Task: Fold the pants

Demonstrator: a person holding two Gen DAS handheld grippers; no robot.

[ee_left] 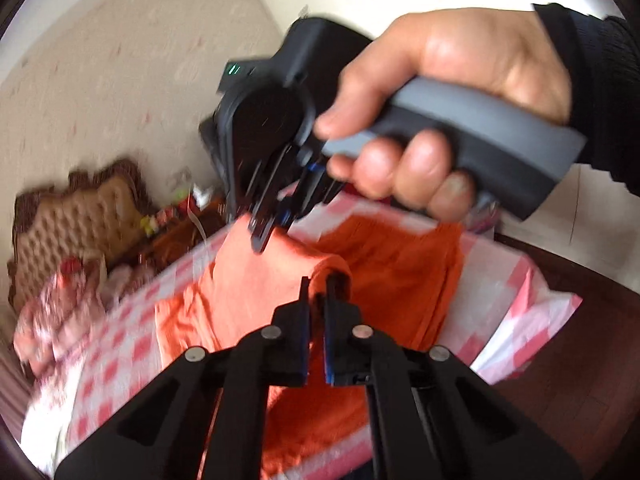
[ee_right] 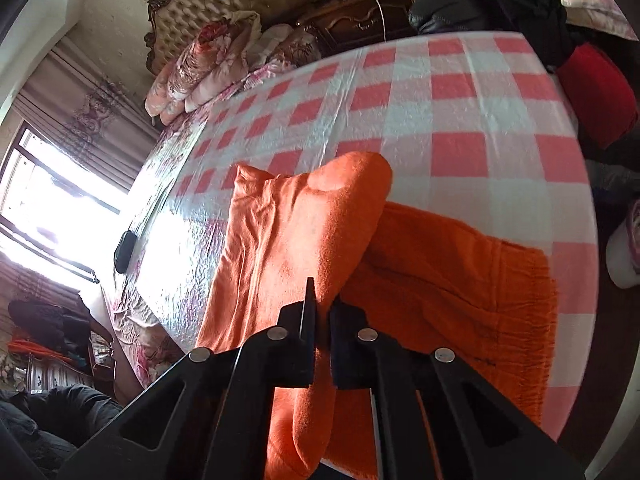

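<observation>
Surface: checked cloth (ee_right: 460,128) under both tongs.
Pants (ee_right: 280,240): soft, light, limp; grip the edge fold.
Left gripper (ee_left: 318,284): pinching pants.
Right gripper (ee_right: 322,300): pinching pants.

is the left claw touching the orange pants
Touching: the left wrist view shows the left claw pinched shut on a raised fold of the orange pants.

Each wrist camera looks forward and down along its own fingers, close over the orange pants (ee_left: 248,304) (ee_right: 288,232) on the checked tabletop (ee_left: 120,344) (ee_right: 460,120), which both views share.
</observation>
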